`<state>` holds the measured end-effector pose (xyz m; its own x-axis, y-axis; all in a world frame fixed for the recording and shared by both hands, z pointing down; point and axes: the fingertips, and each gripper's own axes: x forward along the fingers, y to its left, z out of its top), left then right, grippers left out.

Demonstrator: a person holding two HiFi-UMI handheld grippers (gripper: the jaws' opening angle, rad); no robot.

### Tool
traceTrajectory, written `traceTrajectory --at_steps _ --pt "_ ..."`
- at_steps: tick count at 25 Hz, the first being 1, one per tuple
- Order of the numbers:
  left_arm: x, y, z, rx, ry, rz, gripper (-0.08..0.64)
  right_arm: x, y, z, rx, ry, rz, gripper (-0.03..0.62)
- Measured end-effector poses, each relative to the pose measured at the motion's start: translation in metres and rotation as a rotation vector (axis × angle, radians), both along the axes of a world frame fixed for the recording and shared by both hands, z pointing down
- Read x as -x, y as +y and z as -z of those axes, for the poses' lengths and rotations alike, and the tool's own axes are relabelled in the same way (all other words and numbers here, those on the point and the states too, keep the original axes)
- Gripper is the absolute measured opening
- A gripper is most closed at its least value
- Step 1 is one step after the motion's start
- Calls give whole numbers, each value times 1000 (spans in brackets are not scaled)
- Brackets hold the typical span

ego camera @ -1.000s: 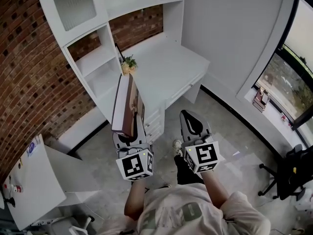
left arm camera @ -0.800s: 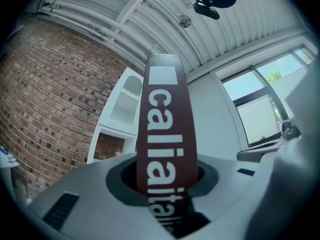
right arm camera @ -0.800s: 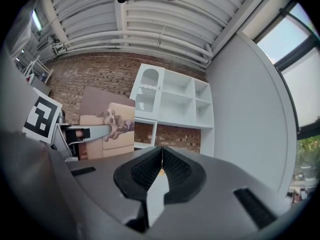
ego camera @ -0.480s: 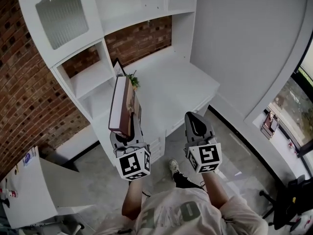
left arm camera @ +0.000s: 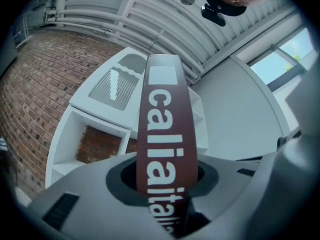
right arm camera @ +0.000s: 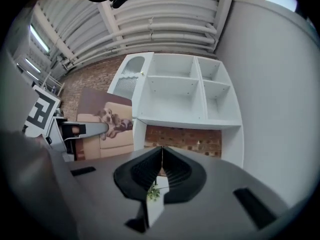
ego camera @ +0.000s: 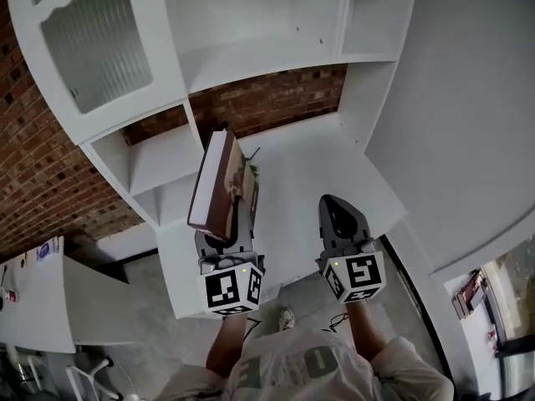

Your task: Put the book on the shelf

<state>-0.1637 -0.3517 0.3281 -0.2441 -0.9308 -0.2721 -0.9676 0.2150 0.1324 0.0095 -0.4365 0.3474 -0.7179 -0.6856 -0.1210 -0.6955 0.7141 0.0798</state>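
Since 1 s ago: white shelf unit (ego camera: 259, 48) looms larger in head view and the floor is mostly out of frame; person has closed on the tabletop (ego camera: 318, 165); judged: approach near done, placement not yet made. Book (ego camera: 222, 186) upright, lower end clamped in left claw (ego camera: 222, 239), in front of the open cubbies, not touching them. Right claw (ego camera: 335, 213) jaws together, empty. Writing: spine, white on maroon, reads "calia ital…", remainder cut off; cover pic shows dog on sofa.
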Motion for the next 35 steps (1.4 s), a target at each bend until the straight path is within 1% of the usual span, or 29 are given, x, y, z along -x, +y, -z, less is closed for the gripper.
traceTrajectory --at_steps 2,5,7,9,12,15,18,20,23,28,35 --pt "6 -12 1 1 -5 38 155 14 -15 -2 8 0 52 17" --pt "12 -26 -3 27 -64 111 155 27 -32 -2 14 -25 107 17" --pt "16 -35 -8 41 -88 142 155 30 -42 -1 11 -37 119 17" --pt "17 -47 -13 46 -102 154 155 28 -55 -3 7 -33 114 17" --pt "20 -59 -20 71 -113 174 155 25 -74 -17 47 -31 107 17" --pt "25 -65 -25 95 -99 165 155 29 -80 -24 85 -33 95 17" --pt "28 -77 -29 108 -85 128 155 38 -80 -26 87 -31 86 17" --pt "27 -80 -29 106 -75 119 155 41 -78 -27 89 -22 75 17" --pt "26 -74 -26 94 -65 128 155 45 -73 -26 97 -10 69 17" --pt "31 -66 -30 89 -57 159 155 57 -61 -16 69 -20 80 17" --pt "32 -58 -26 90 -53 163 155 67 -47 -15 74 -24 91 17"
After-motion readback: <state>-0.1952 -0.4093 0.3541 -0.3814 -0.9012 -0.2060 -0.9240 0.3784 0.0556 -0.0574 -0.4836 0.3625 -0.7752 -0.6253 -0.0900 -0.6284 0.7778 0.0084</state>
